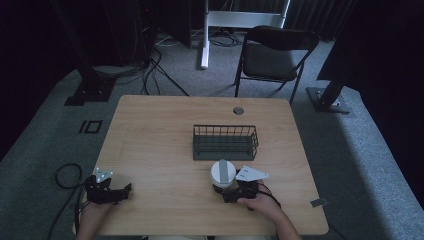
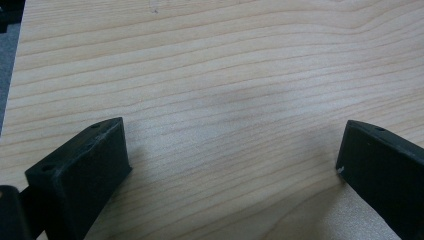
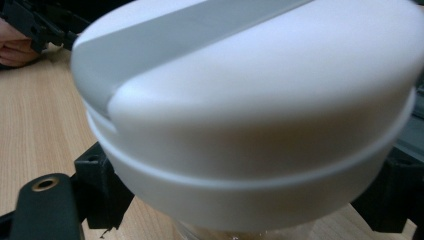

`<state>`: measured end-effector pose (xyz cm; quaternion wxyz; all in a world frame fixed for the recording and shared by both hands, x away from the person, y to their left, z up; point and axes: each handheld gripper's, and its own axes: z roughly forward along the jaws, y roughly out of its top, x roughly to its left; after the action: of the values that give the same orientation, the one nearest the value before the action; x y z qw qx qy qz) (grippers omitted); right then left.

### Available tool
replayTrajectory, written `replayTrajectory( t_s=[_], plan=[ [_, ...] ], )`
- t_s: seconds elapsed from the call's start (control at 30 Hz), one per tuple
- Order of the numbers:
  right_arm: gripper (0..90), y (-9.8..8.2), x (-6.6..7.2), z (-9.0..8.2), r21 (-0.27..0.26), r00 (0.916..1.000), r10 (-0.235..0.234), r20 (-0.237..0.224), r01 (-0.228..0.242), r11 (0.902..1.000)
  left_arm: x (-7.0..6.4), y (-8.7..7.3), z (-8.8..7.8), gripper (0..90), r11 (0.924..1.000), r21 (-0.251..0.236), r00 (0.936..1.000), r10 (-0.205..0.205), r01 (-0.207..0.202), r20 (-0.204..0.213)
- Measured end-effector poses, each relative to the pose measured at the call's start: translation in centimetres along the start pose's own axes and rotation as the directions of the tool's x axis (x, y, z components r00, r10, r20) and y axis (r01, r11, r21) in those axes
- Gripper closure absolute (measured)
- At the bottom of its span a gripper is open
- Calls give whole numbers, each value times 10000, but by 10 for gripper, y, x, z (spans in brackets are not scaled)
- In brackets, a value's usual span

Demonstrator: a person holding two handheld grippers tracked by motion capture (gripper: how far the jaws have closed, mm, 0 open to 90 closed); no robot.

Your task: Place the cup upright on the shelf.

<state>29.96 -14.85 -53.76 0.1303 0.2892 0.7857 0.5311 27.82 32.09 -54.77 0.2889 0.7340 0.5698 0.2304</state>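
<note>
White-lidded jar (image 1: pixel 223 173) sits clamped between the right tongs (image 1: pixel 226 192).

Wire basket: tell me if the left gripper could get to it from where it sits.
Probably yes. The left gripper is open and holds nothing, and bare table lies between it and the basket; the jar stands off to the side.

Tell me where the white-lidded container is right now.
In the high view, the white-lidded container sits at the table's near right, between the right hand-held gripper's jaws, just in front of the wire basket.
</note>
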Motion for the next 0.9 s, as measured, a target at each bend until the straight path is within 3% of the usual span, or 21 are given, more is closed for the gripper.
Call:
replayTrajectory(
  t_s=[0.3,0.67,0.9],
  plan=[
    [180,2,3,0,-39,9987,-420,293,421,9991,0,0,0,6,10000,0,10000,-1,1,1],
    [181,10,5,-2,-165,9994,-213,267,217,9996,0,0,0,6,10000,2,10000,1,-1,1],
    [181,19,6,-4,-186,9990,-376,260,381,9991,0,0,0,6,10000,2,10000,0,0,1]
  ],
)
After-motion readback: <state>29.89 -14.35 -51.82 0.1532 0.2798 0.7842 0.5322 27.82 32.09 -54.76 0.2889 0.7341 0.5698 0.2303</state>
